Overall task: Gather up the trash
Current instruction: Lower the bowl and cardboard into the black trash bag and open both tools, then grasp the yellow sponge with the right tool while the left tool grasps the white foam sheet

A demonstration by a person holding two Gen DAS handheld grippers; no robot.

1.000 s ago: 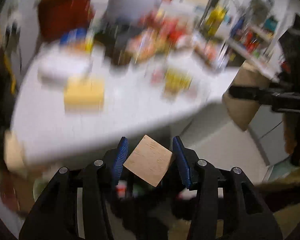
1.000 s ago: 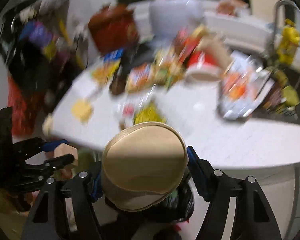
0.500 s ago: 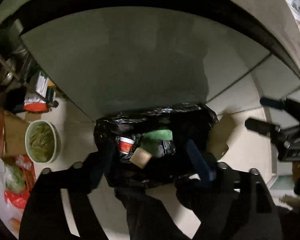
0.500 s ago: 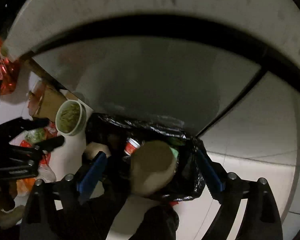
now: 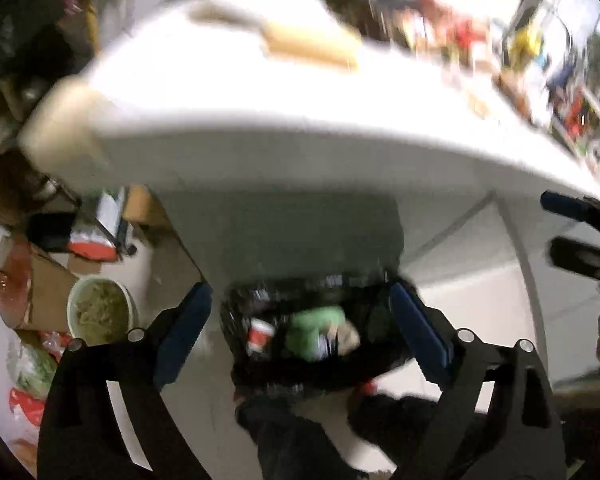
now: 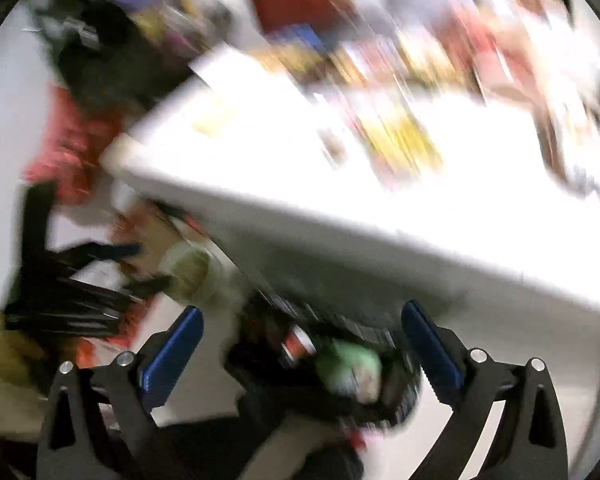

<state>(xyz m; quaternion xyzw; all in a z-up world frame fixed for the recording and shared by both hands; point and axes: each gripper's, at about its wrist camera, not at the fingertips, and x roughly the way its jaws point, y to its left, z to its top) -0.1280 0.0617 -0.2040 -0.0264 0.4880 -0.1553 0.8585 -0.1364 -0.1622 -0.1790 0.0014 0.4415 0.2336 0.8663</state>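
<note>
Below the white surface edge, with both the left tool and right tool spread wide and empty above the black trash bag, I'd lift steadily toward the remaining litter on top.

A white table is filling the upper half of both views, its top glaring under bright light and its blurred clutter sitting toward twelve o'clock. Pale floor is showing at four o'clock. Shelving is standing at two o'clock, and cardboard boxes are lying at nine o'clock.
</note>
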